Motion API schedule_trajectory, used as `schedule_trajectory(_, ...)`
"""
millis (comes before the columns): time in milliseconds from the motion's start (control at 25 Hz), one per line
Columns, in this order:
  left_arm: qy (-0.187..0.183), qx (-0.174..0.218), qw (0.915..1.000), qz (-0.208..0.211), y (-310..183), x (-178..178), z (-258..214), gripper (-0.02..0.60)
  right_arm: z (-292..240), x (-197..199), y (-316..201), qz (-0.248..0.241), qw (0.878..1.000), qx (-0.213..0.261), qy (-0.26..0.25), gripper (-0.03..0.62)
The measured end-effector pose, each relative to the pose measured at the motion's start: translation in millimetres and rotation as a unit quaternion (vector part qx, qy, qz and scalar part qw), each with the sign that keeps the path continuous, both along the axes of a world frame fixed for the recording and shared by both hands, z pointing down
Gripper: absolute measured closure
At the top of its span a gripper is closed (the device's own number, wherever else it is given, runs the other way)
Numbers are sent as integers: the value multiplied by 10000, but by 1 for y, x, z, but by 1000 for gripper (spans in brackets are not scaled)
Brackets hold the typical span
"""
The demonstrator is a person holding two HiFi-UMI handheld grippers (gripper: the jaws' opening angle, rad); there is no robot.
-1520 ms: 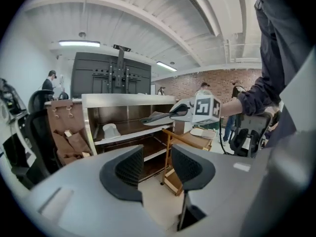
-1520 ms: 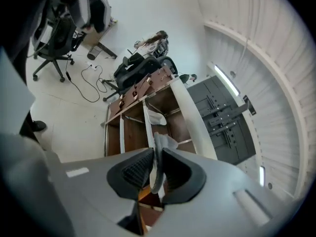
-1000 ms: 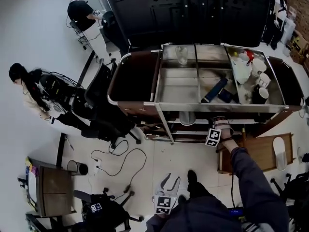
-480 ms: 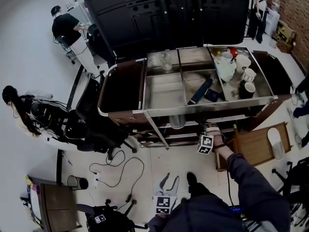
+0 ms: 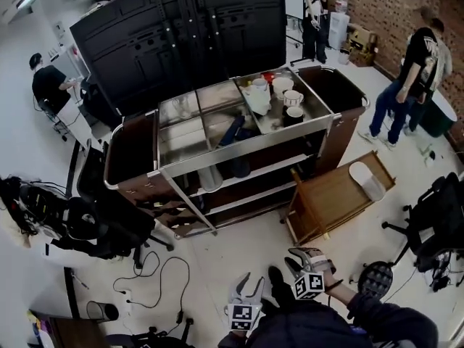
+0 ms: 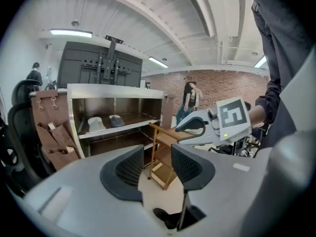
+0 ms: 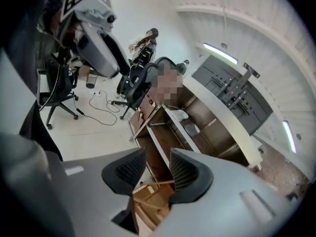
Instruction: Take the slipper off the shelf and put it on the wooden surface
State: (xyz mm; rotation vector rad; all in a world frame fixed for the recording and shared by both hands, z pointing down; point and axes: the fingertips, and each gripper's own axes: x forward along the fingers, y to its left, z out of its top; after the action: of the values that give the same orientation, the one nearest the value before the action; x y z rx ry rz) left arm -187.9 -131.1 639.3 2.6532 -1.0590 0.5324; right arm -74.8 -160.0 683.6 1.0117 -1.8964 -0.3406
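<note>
A white slipper (image 5: 366, 181) lies on the low wooden table (image 5: 328, 203) right of the steel cart (image 5: 217, 140). On the cart's middle shelf sit a white slipper (image 6: 95, 124) and a grey slipper (image 6: 117, 120); both also show in the right gripper view, the white slipper (image 7: 181, 115) beside the grey slipper (image 7: 191, 129). My left gripper (image 5: 248, 284) and right gripper (image 5: 299, 255) hang low by my body, well short of the cart. The left gripper (image 6: 157, 164) is open and empty. The right gripper (image 7: 158, 169) has its jaws closing with nothing between them; it also shows as the right gripper (image 6: 178, 135) over the wooden table.
Mugs and dishes (image 5: 275, 96) crowd the cart's top tray. Two people (image 5: 409, 71) stand at the back right, another person (image 5: 49, 85) sits at the far left. Office chairs (image 5: 109, 212) flank the cart, another chair (image 5: 435, 220) is at right. Cables (image 5: 163, 267) trail on the floor.
My right gripper has drawn back from the cart's lower front to near my body, empty. The view has swung, so the cart now sits farther away and to the left.
</note>
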Motion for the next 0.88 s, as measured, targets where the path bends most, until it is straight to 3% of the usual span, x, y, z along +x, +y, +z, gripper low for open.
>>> schedule_trajectory(120, 18, -141, 9990, 428, 40, 36, 7, 390, -14, 25, 58, 529, 9984, -106, -167, 480)
schedule_trajectory(240, -20, -161, 9962, 858, 70, 74, 12, 390, -32, 47, 91, 922, 9952, 183, -285, 523)
schedule_trajectory(320, -38, -94, 9940, 1093, 87, 100, 12, 390, -49, 57, 109, 962, 9935, 537, -275, 576)
schedule_trajectory(480, -196, 160, 9908, 1330, 116, 143, 14, 390, -81, 73, 144, 718, 9903, 1132, -379, 592)
schedule_trajectory(720, -521, 591, 9909, 1089, 173, 210, -3, 390, -102, 147, 221, 568, 9871, 1413, -496, 592)
schedule_trajectory(880, -398, 663, 9943, 728, 231, 243, -17, 390, -101, 205, 274, 604, 9869, 1446, -390, 594)
